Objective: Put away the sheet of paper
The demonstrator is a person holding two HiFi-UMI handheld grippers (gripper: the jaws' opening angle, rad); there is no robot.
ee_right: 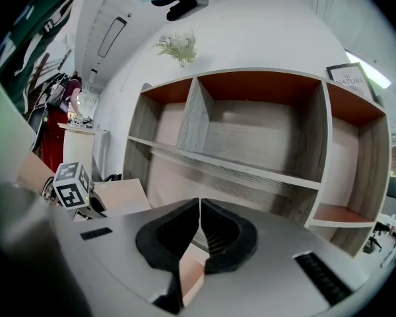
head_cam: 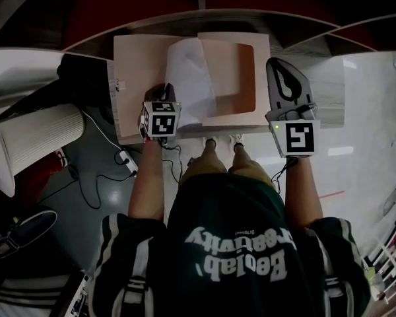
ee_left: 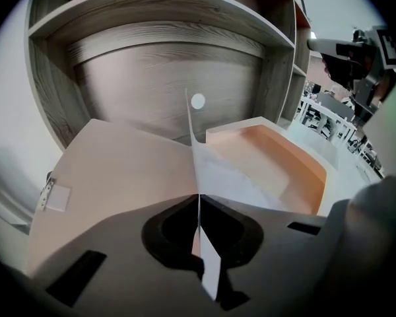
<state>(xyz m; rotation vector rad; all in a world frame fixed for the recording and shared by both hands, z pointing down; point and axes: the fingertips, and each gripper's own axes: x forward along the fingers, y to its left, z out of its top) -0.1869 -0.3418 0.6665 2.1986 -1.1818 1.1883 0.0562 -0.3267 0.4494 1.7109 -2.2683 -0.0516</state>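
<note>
The white sheet of paper [head_cam: 188, 78] lies curled over a peach folder [head_cam: 241, 71] on the small desk. My left gripper [head_cam: 167, 90] is shut on the sheet's near left edge. In the left gripper view the paper [ee_left: 204, 174] stands on edge, pinched between the dark pads, with my left gripper [ee_left: 199, 202] just before the folder's open pocket [ee_left: 284, 160]. My right gripper [head_cam: 281, 65] hovers at the folder's right side, shut with nothing in it. In its own view my right gripper [ee_right: 200, 207] points up at the shelves, jaws together.
A wooden shelf unit [ee_right: 251, 144] with several compartments rises behind the desk [head_cam: 317, 104]. A small white tag [ee_left: 56, 197] sits on the folder's left flap. A white ribbed bin [head_cam: 33, 134] and cables [head_cam: 122, 157] lie on the floor at left.
</note>
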